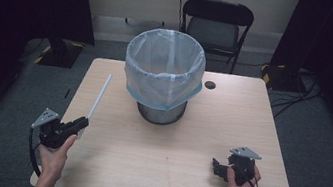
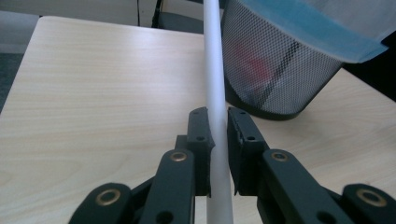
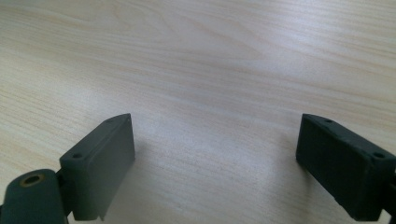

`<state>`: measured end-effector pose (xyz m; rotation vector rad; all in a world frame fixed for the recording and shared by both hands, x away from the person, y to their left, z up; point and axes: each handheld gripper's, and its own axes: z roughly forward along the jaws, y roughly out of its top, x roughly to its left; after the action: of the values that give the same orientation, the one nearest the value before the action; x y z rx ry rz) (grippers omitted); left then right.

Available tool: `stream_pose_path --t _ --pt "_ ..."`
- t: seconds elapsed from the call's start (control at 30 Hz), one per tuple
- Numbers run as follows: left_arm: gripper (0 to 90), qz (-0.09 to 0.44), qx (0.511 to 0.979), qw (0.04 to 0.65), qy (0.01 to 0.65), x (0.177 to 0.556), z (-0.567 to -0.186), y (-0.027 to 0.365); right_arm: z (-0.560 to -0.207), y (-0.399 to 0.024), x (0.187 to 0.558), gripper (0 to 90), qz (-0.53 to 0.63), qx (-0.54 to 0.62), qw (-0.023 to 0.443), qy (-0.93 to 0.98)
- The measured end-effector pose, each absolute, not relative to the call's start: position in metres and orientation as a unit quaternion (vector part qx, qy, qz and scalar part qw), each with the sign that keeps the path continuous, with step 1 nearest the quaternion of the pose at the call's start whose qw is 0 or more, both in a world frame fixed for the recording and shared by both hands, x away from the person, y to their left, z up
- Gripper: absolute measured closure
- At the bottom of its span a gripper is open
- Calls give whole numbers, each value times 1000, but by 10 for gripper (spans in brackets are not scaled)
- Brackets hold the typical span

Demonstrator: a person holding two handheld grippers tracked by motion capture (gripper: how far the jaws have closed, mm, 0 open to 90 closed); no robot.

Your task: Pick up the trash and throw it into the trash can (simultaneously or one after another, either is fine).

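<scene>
A long white tube (image 1: 99, 98) runs from my left gripper (image 1: 79, 123) up toward the far left of the table. In the left gripper view the jaws are shut on the white tube (image 2: 215, 84), which passes between them and points past the mesh bin (image 2: 275, 70). The mesh bin (image 1: 161, 109), lined with a pale blue bag (image 1: 164, 68), stands at the table's middle back. My right gripper (image 1: 217, 167) rests near the front right, and its jaws stand wide apart over bare wood (image 3: 215, 154) with nothing between them.
The light wooden table (image 1: 171, 175) has a round cable hole (image 1: 210, 85) at the back right. A black chair (image 1: 215, 28) stands behind the table. Cables lie on the floor at the right (image 1: 301, 94). Something red shows through the bin's mesh (image 2: 256, 67).
</scene>
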<state>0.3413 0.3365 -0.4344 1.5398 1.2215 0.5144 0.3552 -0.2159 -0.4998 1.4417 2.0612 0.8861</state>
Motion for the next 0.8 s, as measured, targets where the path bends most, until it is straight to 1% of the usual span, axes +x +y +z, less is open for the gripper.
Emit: stream_pose_path --t 0.17,0.47,0.8 --pt "805 213 637 545 502 345 -426 334 -500 -216 355 107 323 525 235 751" --pt "805 227 627 565 487 348 -405 335 -500 -216 355 107 323 525 235 751" --pt "804 239 626 581 463 353 -382 334 -500 -216 355 107 323 525 235 751"
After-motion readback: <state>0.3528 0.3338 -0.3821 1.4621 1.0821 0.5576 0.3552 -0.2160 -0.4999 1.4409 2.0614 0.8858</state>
